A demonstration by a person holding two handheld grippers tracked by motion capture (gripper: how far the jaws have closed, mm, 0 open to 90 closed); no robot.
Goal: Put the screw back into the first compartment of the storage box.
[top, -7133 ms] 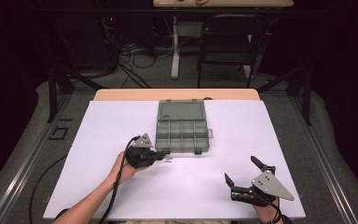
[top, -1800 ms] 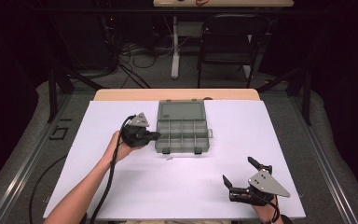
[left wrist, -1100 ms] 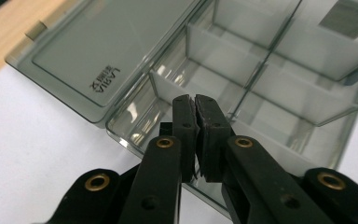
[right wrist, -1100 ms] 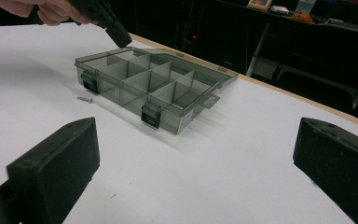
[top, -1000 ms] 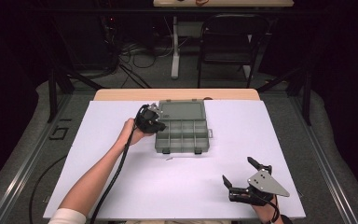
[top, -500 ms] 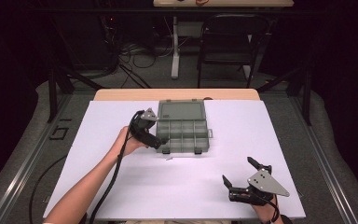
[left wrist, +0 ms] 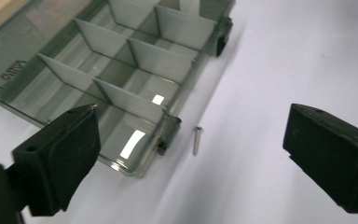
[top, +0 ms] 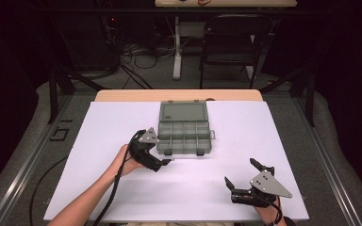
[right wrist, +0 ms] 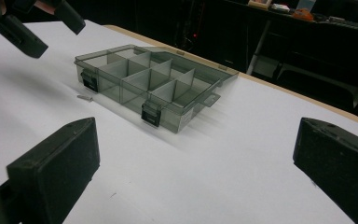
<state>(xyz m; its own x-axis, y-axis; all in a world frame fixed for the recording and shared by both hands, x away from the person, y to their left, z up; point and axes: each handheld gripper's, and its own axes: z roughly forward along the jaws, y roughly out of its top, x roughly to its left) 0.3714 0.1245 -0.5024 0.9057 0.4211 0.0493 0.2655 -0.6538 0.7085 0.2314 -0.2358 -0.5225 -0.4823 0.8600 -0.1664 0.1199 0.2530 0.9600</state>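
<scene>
An open grey organizer box [top: 184, 137] with several divided compartments lies at the table's middle, its lid [top: 184, 112] folded back. A small metal screw [left wrist: 196, 140] lies on the white table just off the box's front edge, also visible in the right gripper view as the screw [right wrist: 84, 98]. My left gripper [top: 160, 162] hovers at the box's front-left corner. Its jaws have just swung wide, then eased in slightly, and the left gripper [left wrist: 191, 116] holds nothing. My right gripper [top: 240, 173] rests open and empty near the front right; the right gripper [right wrist: 198, 126] faces the box [right wrist: 154, 84].
White sheet [top: 264, 141] covers the table; a wooden edge [top: 179, 95] shows at the back. A black chair [top: 231, 42] and floor cables stand beyond the table. The left gripper's cable trails along the forearm toward the near edge.
The left gripper drew back from above the box's left compartments toward the near side, ending at the box's front-left corner. Its jaws went from nearly closed to wide. The right gripper stayed put.
</scene>
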